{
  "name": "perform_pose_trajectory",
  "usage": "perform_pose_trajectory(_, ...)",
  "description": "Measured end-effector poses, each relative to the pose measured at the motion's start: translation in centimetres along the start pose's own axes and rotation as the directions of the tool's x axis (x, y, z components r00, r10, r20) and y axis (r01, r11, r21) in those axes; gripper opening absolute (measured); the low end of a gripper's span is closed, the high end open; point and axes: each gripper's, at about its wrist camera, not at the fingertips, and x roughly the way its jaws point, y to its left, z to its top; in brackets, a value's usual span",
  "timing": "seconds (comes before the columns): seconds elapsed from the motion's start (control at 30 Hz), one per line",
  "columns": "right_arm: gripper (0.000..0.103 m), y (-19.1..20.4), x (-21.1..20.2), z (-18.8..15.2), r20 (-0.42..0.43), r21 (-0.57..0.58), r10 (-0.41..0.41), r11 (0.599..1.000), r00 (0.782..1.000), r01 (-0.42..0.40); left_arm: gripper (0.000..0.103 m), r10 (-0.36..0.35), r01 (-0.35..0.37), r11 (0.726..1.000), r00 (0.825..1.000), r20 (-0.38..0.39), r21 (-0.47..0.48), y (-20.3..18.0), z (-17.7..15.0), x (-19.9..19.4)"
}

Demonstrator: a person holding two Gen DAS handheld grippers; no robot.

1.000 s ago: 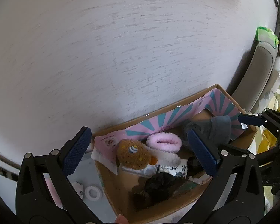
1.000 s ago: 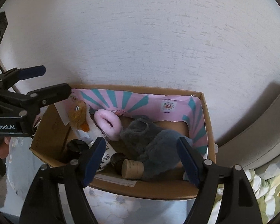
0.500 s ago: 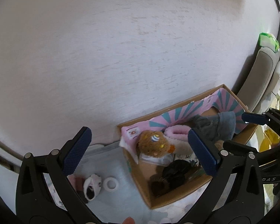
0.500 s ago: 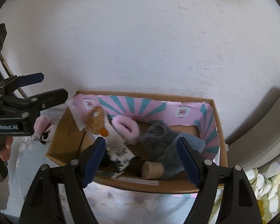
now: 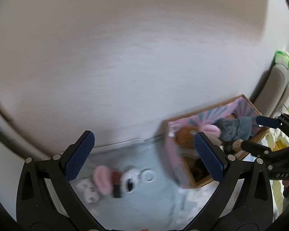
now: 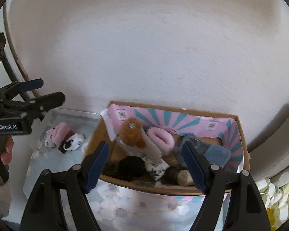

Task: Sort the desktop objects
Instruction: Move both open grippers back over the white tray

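Note:
A cardboard box (image 6: 183, 189) with pink and teal lining stands against the wall and holds a brown plush toy (image 6: 132, 133), a pink fluffy item (image 6: 160, 138), a grey cloth (image 6: 212, 152), a black fuzzy item (image 6: 132, 164) and a cork-like cylinder (image 6: 185, 177). Left of the box, on a pale blue cloth (image 5: 148, 207), lie a pink fluffy piece (image 5: 102, 179), a black-and-white plush (image 5: 130, 182), a small dark red item (image 5: 116, 182) and a white ring (image 5: 149, 176). My left gripper (image 5: 142, 157) is open above these loose items. My right gripper (image 6: 145, 167) is open above the box's front.
A white textured wall (image 6: 154, 57) rises right behind the box. A beige cushion or chair edge (image 5: 277, 88) stands at the right. A floral cloth (image 6: 134, 209) covers the surface in front of the box. A hand (image 6: 5, 150) holds the left gripper's handle.
Both grippers have pulled back and swung left. The left wrist view has moved from over the box to the loose items on the blue cloth. Both stay open and empty.

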Motion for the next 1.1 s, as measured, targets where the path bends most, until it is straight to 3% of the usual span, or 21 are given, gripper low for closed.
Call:
perform_pose_trajectory(0.3, 0.074, 6.3, -1.3, 2.3, 0.049, -0.086, 0.079, 0.993, 0.996, -0.075, 0.103, 0.149, -0.146, 0.986, 0.988, 0.035, -0.081, 9.8, -2.0, -5.1)
perform_pose_trajectory(0.47, 0.074, 10.4, 0.1, 2.8, 0.031, -0.146, 0.136, 0.981, 0.99, -0.13, 0.103, 0.146, -0.144, 0.98, 0.989, -0.001, -0.139, 12.6, -5.5, -5.2)
perform_pose_trajectory(0.63, 0.074, 14.3, 2.7, 2.3, -0.034, -0.227, 0.193, 0.954, 0.981, -0.196, 0.103, 0.105, -0.119, 0.978, 0.99, -0.089, -0.171, 13.8, -9.9, -2.9)
perform_pose_trajectory(0.73, 0.074, 16.6, 5.1, 2.1, -0.157, -0.347, 0.255, 0.89, 0.954, -0.295, 0.102, 0.092, -0.112, 0.984, 0.986, -0.141, -0.139, 13.6, -11.8, -0.7)
perform_pose_trajectory(0.87, 0.074, 19.1, 8.2, 2.8, -0.291, -0.539, 0.202, 0.773, 0.935, -0.335, 0.099, 0.087, -0.1, 0.993, 0.98, -0.181, -0.067, 12.8, -13.7, 2.8)
perform_pose_trajectory(0.93, 0.074, 19.6, 10.1, 2.7, -0.379, -0.584, 0.19, 0.71, 0.906, -0.393, 0.094, 0.095, -0.103, 0.994, 0.972, -0.215, -0.029, 12.6, -14.5, 4.9)
perform_pose_trajectory(1.03, 0.074, 19.9, 13.9, 1.8, -0.475, -0.624, 0.13, 0.648, 0.87, -0.437, 0.09, 0.112, -0.111, 0.994, 0.958, -0.264, 0.017, 12.5, -15.6, 8.2)
perform_pose_trajectory(1.1, 0.074, 19.9, 16.2, 1.2, -0.51, -0.638, 0.085, 0.63, 0.856, -0.443, 0.089, 0.112, -0.107, 0.994, 0.951, -0.288, 0.032, 12.6, -16.2, 10.0)
